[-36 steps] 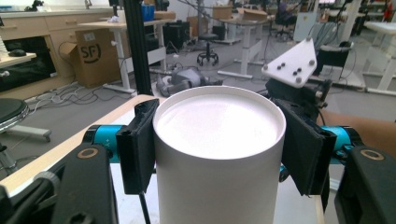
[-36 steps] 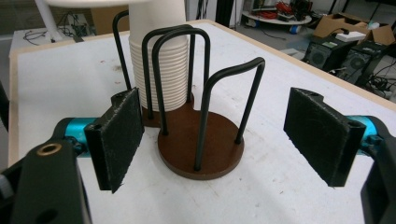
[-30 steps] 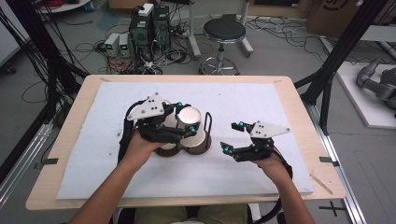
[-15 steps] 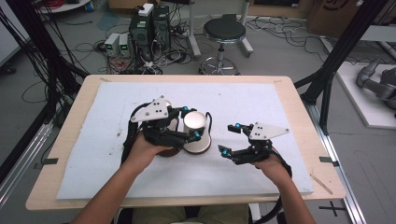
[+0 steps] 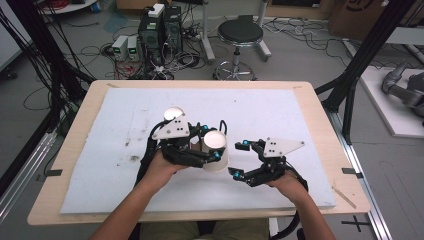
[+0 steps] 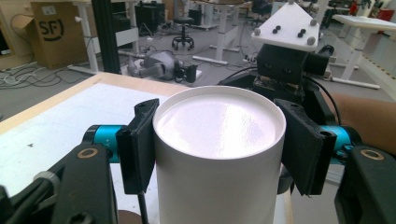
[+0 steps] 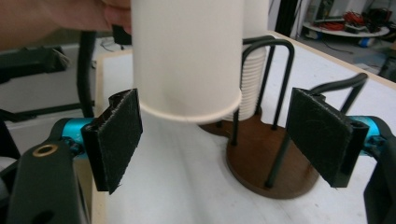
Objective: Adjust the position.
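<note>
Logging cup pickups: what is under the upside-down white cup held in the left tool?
The white cup hangs rim-down, clear of the white mat. Bare mat lies below it, with the brown holder base and a cup stack behind. Its inside is hidden.

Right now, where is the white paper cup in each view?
High view: white paper cup at centre, upside down, clamped by left gripper.
Left gripper view: centre, between the jaws.
Right gripper view: top centre, lifted.
Shared landmark: brown cup holder.
</note>
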{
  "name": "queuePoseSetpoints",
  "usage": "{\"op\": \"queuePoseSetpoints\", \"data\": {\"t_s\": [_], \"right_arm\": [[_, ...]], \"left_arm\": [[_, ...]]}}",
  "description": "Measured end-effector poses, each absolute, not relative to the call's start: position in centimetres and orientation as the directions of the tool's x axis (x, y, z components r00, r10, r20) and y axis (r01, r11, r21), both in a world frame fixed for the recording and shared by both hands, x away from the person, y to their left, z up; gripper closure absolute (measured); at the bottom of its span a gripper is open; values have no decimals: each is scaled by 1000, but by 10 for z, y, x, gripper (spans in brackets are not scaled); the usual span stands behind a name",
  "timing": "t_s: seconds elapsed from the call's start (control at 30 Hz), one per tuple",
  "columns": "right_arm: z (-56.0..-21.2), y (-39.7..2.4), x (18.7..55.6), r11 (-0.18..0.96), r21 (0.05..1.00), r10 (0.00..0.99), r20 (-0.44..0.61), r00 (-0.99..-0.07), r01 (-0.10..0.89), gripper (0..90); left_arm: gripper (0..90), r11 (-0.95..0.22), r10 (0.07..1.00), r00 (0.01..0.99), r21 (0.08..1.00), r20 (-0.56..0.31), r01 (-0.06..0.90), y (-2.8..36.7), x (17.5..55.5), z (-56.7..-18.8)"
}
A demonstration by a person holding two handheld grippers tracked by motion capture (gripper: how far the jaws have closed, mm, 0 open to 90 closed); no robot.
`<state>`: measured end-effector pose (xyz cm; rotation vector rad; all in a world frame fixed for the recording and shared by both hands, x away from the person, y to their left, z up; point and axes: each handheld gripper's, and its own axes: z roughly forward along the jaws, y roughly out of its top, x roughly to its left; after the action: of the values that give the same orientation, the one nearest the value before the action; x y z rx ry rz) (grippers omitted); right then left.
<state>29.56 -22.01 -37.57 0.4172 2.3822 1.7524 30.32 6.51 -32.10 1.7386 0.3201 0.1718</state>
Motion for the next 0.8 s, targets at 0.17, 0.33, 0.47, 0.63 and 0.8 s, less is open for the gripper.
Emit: {"op": "queuePoseSetpoints", "data": {"t_s": [0.17, 0.33, 0.47, 0.63, 0.8], "right_arm": [[-376, -217, 294, 259, 958, 286, 48, -957, 126, 190], [-377, -213, 293, 247, 961, 264, 60, -963, 127, 181], [-377, -210, 293, 245, 961, 264, 60, -963, 127, 181], [-377, -205, 292, 237, 964, 252, 63, -966, 125, 180], [-380, -201, 293, 238, 964, 235, 66, -970, 123, 181]], "left_arm": [[347, -166, 278, 958, 980, -63, 113, 61, 305, -327], [347, -177, 239, 969, 978, -63, 107, 53, 304, -334], [347, -178, 215, 975, 979, -60, 100, 49, 304, -335], [347, -151, 186, 979, 983, -80, 109, 42, 303, -335], [348, -149, 173, 982, 984, -76, 102, 39, 303, -336]]}}
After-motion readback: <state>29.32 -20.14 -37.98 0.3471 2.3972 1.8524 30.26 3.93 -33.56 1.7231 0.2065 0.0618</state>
